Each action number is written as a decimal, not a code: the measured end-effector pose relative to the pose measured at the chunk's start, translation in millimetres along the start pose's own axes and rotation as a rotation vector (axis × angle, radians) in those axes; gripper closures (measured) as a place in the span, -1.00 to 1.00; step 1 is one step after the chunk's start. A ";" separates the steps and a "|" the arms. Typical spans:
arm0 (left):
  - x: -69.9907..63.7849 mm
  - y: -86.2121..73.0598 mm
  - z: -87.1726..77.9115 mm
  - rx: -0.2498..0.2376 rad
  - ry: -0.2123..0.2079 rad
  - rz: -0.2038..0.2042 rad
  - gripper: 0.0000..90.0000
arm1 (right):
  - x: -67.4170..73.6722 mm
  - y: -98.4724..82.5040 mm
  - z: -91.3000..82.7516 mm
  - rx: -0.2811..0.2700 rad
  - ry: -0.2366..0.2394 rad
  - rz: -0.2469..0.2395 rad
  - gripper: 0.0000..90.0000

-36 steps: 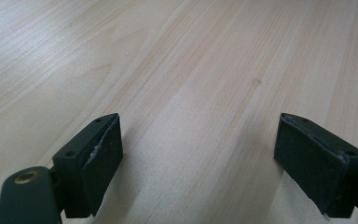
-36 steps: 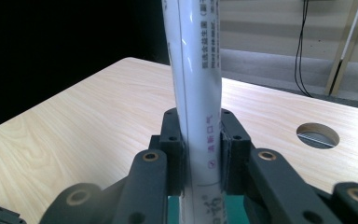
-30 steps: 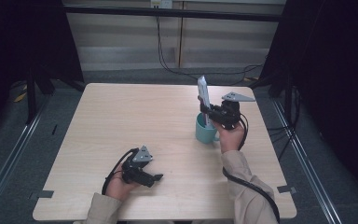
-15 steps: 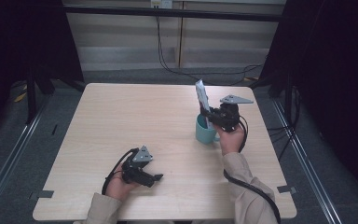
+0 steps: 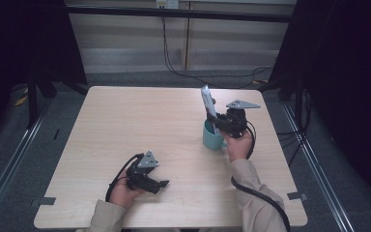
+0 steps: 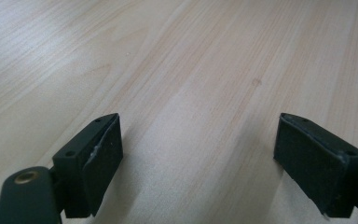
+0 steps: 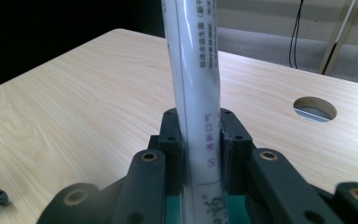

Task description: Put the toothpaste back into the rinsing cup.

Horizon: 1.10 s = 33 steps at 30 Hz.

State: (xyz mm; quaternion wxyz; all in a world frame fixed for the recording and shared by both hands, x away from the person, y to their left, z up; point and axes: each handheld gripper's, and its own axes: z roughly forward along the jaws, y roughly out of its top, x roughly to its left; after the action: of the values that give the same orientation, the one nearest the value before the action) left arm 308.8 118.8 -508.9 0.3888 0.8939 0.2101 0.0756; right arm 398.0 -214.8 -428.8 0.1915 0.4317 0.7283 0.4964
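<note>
A teal mug (image 5: 213, 137) stands on the right half of the wooden table (image 5: 140, 121). A white tube with printed text (image 5: 207, 102) (image 7: 196, 88) rises upright out of it. My right gripper (image 5: 218, 121) (image 7: 199, 140) is shut on the tube just above the mug's rim, both pads pressed to its sides. My left gripper (image 5: 160, 184) (image 6: 198, 161) lies low near the table's front edge, its jaws wide apart over bare wood with nothing between them.
A round cable hole (image 7: 314, 108) is cut into the tabletop beyond the tube. Cables (image 5: 183, 72) trail on the floor behind the table, and dark curtains stand at both sides. A black cable (image 5: 256, 193) runs along the right forearm.
</note>
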 end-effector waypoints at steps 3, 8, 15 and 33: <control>0.0 0.0 0.0 0.000 0.000 0.000 -0.66 | -0.7 -1.5 0.7 0.008 0.000 -0.001 0.64; 0.0 0.0 -0.1 0.001 0.000 -0.001 -0.66 | -1.3 -3.4 1.2 0.015 0.004 0.000 0.57; -0.1 0.0 -0.1 0.001 0.000 -0.001 -0.66 | -1.9 1.2 -2.8 0.016 0.002 0.007 0.46; -0.1 -0.1 -0.1 0.000 0.000 -0.001 -0.66 | 2.0 0.8 -17.9 0.032 -0.016 0.003 -0.21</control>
State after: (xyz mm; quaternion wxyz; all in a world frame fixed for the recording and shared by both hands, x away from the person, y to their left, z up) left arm 308.7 118.9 -508.9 0.3888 0.8937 0.2107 0.0754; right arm 384.6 -223.1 -420.1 0.1898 0.4398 0.7339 0.4817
